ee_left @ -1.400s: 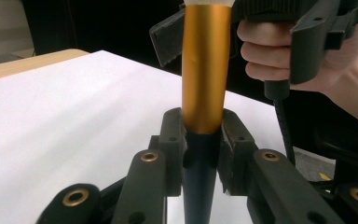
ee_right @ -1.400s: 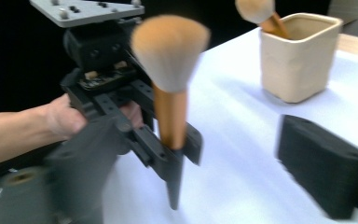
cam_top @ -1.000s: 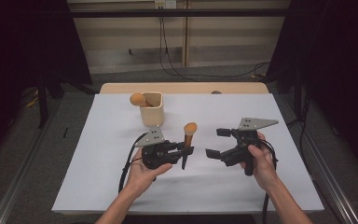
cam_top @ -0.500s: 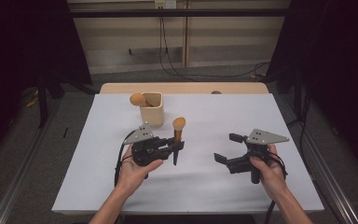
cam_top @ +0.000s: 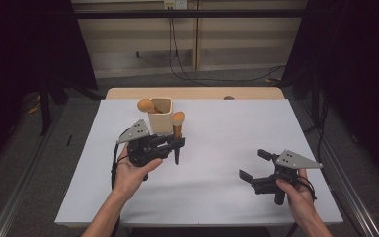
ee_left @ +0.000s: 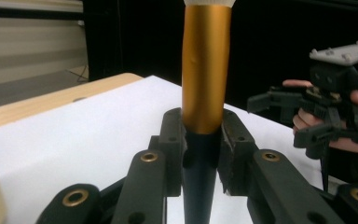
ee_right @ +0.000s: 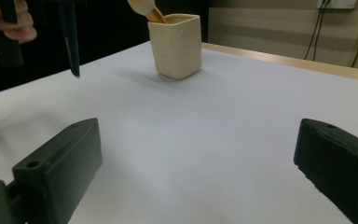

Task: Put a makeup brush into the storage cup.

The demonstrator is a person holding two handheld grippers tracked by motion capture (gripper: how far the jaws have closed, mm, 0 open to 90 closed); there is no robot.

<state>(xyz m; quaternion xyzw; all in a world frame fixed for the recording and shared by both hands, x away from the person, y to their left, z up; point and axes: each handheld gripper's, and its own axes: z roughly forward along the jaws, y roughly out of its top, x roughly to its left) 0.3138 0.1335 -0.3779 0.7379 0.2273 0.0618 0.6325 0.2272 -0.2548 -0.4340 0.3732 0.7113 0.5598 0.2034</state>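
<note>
- The left gripper [cam_top: 175,144] sits at about nine o'clock on the white-covered bench [cam_top: 227,148], raised off the surface. Its jaws are clamped on the dark tapered handle of a makeup brush with a gold ferrule and an orange-tan head [cam_top: 177,129], which stands upright with the head on top.
- In the left gripper view the jaws press on the brush [ee_left: 204,84] from both sides, just below where the gold ferrule meets the dark handle.
- The cream square ceramic cup [cam_top: 160,114] stands at about eleven o'clock, just beyond the held brush. A second brush with an orange-tan head [cam_top: 145,105] already leans out of it toward the left.
- The step in hand, as I judge it, is carrying the held brush to the cup to stand it beside the other one.
- The next move calls for lifting the handle tip clear of the cup's rim, centring it over the free side of the opening, lowering it and only then letting go. A clipped rim could tip the cup.
- The right gripper [cam_top: 252,169] rests low at about four o'clock, well apart from the cup, its jaws spread wide with nothing between them, as the right gripper view also shows [ee_right: 191,177].
</note>
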